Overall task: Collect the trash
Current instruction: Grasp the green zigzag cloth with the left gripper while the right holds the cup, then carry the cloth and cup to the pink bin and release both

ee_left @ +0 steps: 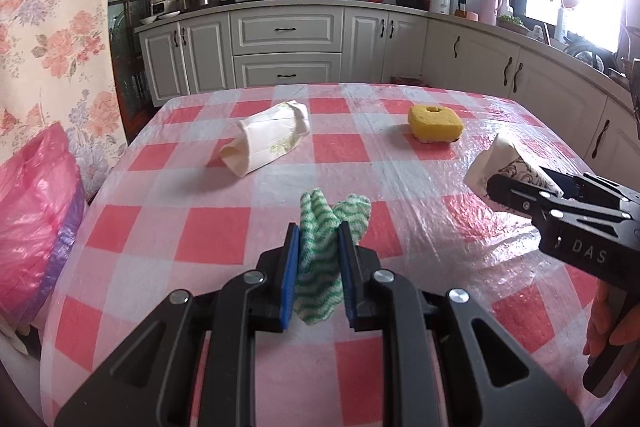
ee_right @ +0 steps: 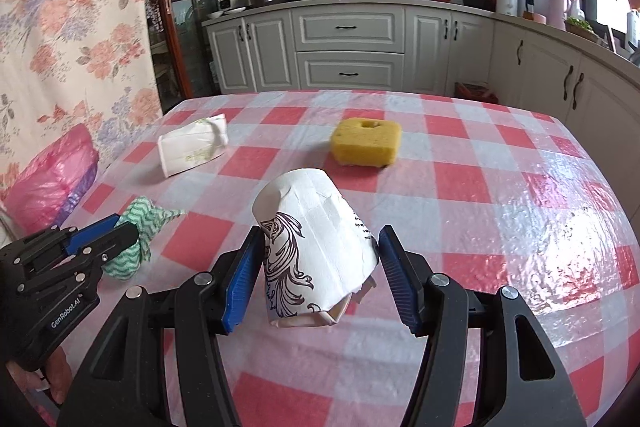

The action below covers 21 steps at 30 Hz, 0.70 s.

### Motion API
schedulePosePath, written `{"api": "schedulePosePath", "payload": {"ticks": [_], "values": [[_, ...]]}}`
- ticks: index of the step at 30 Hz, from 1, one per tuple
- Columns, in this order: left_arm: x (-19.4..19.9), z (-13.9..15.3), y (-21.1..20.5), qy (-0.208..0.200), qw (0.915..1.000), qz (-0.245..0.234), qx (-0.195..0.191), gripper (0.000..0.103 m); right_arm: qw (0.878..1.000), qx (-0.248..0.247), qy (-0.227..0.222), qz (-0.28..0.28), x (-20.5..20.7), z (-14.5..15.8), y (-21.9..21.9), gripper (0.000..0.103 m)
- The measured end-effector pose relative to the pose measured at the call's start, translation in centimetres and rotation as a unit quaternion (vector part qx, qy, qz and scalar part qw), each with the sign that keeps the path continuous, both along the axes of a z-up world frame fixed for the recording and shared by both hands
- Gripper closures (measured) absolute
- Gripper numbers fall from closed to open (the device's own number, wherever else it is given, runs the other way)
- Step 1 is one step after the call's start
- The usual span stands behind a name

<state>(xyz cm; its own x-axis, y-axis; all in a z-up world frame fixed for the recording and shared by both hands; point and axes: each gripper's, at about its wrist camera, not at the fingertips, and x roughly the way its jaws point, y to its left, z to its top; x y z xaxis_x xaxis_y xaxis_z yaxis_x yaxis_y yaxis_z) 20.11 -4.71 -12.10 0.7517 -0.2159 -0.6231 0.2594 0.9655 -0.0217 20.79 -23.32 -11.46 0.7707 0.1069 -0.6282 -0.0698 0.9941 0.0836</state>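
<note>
Both claws are carrying trash above the worktop [ee_left: 224,227].
Left claw [ee_left: 319,243] is pinching a green rag [ee_left: 320,267]; right claw [ee_right: 318,259] is gripping a crushed, empty-looking paper cup [ee_right: 320,247]; pink bag [ee_left: 32,227] is sitting left.

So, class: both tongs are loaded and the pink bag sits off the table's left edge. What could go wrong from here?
1. The paper cup, already crumpled, is held between the right tongs; it might slip or crush further.
2. The green cloth dangles from the left tongs and could snag or drag.
3. The pink bag looks slumped, so drops may miss.
</note>
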Motion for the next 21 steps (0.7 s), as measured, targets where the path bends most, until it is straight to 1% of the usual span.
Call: {"api": "schedulePosePath", "payload": {"ticks": [5,13,16,21], "values": [[-1.1,0.4,1.7,-0.005,0.9999,0.011,-0.001,0.084,1.0,-0.014,0.003,0.023,-0.7,0.0,1.8,0.047],[-2.2,1.0,4.1,-0.014,0.9996,0.025,-0.005,0.084,0.999,-0.016,0.014,0.043,-0.8,-0.3,3.5,0.047],[-2.3,1.1,4.9,-0.014,0.9994,0.029,-0.01,0.084,0.998,-0.018,0.016,0.056,-0.7,-0.3,4.4,0.047],[-3.1,2.0,6.6,-0.026,0.9986,0.042,-0.018,0.084,0.996,-0.02,0.02,0.081,-0.8,-0.2,6.5,0.047]]}}
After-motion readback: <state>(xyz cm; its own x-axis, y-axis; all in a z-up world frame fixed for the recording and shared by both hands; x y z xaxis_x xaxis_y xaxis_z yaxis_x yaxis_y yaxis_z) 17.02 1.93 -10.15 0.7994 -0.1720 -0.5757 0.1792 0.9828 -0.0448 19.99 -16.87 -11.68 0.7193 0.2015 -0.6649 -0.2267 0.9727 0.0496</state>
